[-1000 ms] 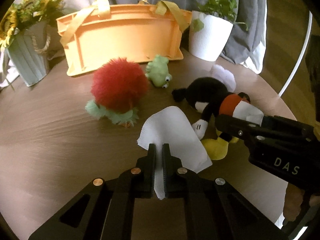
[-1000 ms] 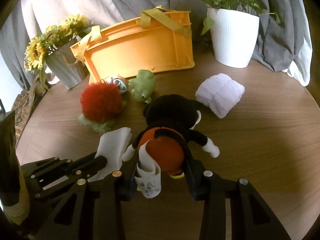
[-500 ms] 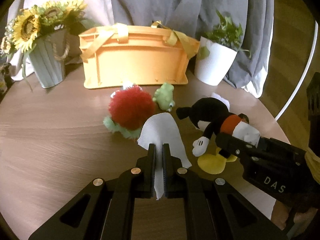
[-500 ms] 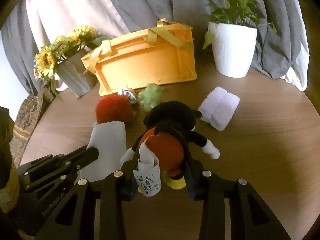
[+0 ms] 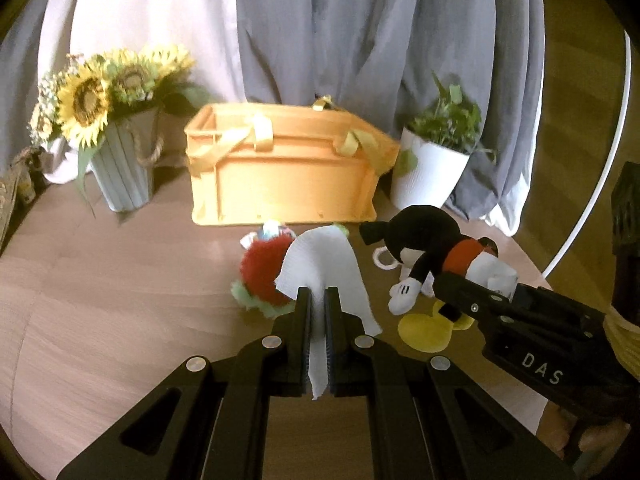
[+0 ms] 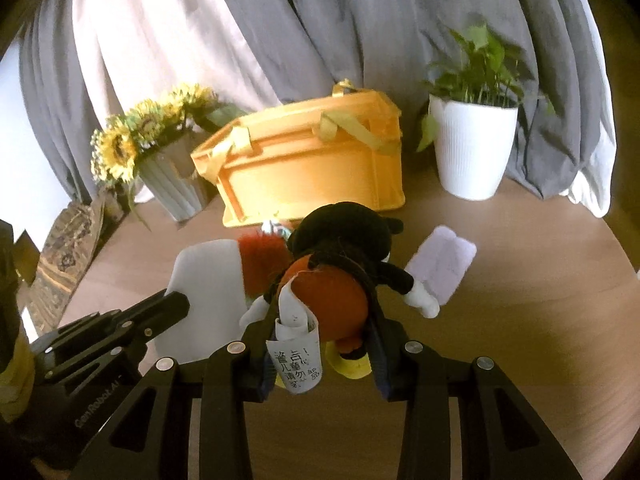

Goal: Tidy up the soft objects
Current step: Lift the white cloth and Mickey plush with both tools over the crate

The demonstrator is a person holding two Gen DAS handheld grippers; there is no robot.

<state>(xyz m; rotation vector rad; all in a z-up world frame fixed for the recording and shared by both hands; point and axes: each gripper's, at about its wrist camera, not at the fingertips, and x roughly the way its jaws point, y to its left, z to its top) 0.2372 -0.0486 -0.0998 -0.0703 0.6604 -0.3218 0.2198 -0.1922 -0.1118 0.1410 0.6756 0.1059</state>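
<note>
Above the wooden table (image 5: 100,300), left tongs (image 5: 318,300) pinch a white cloth (image 5: 320,264); right tongs (image 6: 320,320) clamp a plush mouse (image 6: 340,248).

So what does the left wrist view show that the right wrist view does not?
Only the left wrist view shows the plush mouse's yellow shoes from the side and the white cloth pinched in the left tool. Only the right wrist view shows the folded lilac towel on the table and the printed tag in the right tool. Both show the orange crate, sunflowers, potted plant and red fuzzy toy.
</note>
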